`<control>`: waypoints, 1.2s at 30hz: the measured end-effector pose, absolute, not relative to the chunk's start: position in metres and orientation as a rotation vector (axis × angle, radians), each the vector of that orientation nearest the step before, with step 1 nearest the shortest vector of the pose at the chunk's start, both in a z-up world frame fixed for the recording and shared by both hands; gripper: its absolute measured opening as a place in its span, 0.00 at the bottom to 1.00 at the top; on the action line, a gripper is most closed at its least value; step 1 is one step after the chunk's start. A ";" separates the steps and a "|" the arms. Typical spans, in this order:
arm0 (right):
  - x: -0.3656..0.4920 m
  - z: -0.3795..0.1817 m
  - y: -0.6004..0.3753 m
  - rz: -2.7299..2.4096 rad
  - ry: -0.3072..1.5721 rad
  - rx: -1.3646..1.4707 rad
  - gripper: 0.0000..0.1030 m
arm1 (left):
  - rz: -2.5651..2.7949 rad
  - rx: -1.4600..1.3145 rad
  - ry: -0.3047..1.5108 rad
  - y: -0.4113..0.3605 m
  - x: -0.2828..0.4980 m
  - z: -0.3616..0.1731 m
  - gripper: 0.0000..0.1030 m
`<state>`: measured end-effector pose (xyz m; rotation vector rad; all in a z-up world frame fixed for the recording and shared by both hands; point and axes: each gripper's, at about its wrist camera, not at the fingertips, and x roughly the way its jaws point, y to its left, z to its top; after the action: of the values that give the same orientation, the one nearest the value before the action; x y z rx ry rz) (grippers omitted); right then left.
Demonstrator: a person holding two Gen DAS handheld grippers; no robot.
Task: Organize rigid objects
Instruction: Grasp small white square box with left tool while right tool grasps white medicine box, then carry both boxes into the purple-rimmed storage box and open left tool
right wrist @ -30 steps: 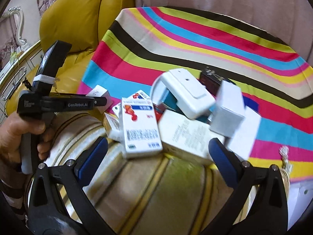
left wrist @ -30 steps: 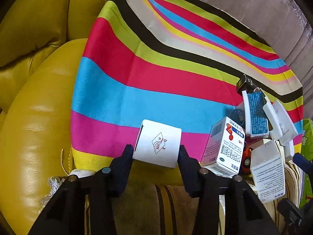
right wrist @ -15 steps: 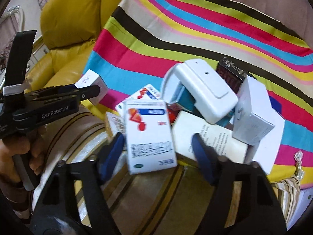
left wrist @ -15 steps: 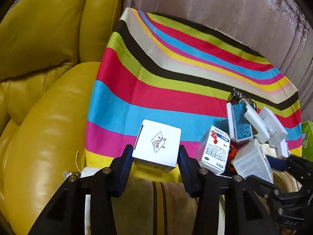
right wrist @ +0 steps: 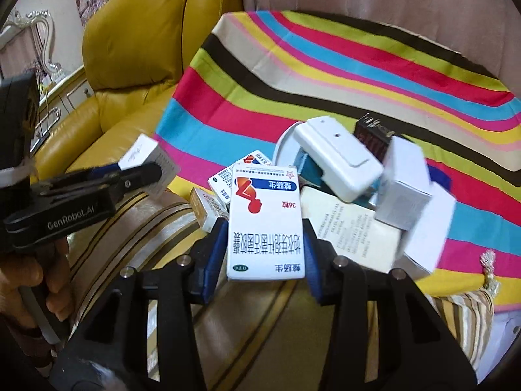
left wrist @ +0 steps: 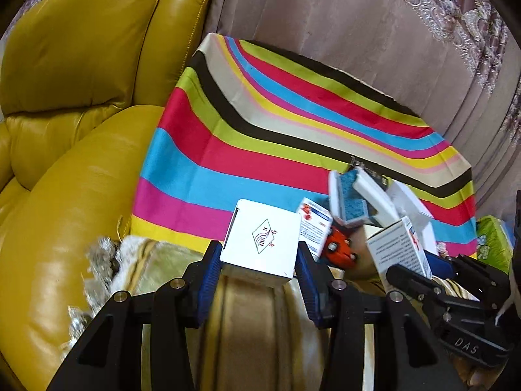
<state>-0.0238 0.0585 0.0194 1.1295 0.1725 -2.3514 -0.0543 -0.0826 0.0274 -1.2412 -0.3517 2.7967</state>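
Observation:
A small white box with a diamond logo [left wrist: 262, 242] is clamped in my left gripper [left wrist: 259, 260], lifted over the striped cushion; the right wrist view shows the same box [right wrist: 143, 153] at the left. My right gripper [right wrist: 265, 260] has its jaws closing on a white medicine box with a red figure and blue band [right wrist: 265, 224], and the blue pads touch both its sides. The medicine box [left wrist: 400, 247] stands at the near edge of a pile of white cartons [right wrist: 403, 185], a white plastic case [right wrist: 335, 156] and a dark block [right wrist: 371, 133].
The pile lies on a rainbow-striped cloth [left wrist: 260, 150] whose left and far parts are bare. A yellow leather armchair [left wrist: 65, 163] is at the left, a curtain [left wrist: 358, 32] behind. An orange toy car [left wrist: 338, 251] and a green packet [left wrist: 491, 241] sit near the pile. A hand [right wrist: 19, 277] holds the left gripper.
The right jaws went from wide open to tight against the medicine box, which now stands up between them. The left gripper, still holding its white box, rose and drew back from the cloth.

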 end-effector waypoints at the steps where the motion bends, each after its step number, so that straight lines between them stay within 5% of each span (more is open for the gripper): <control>1: -0.021 0.022 0.063 -2.362 0.167 1.123 0.47 | 2.795 -1.231 -0.351 -0.079 -0.051 0.028 0.45; 19: 0.031 0.050 0.226 -2.676 -0.037 1.179 0.47 | 2.496 -1.093 -0.146 0.067 -0.018 0.050 0.45; 36: 0.070 -0.004 0.395 -2.980 -0.226 1.525 0.47 | 2.066 -1.121 0.126 0.254 0.003 0.031 0.45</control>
<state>0.0696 0.3951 -0.0043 1.5252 -0.2258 -2.9804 0.0027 0.2535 0.0314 -1.1207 0.1260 2.0663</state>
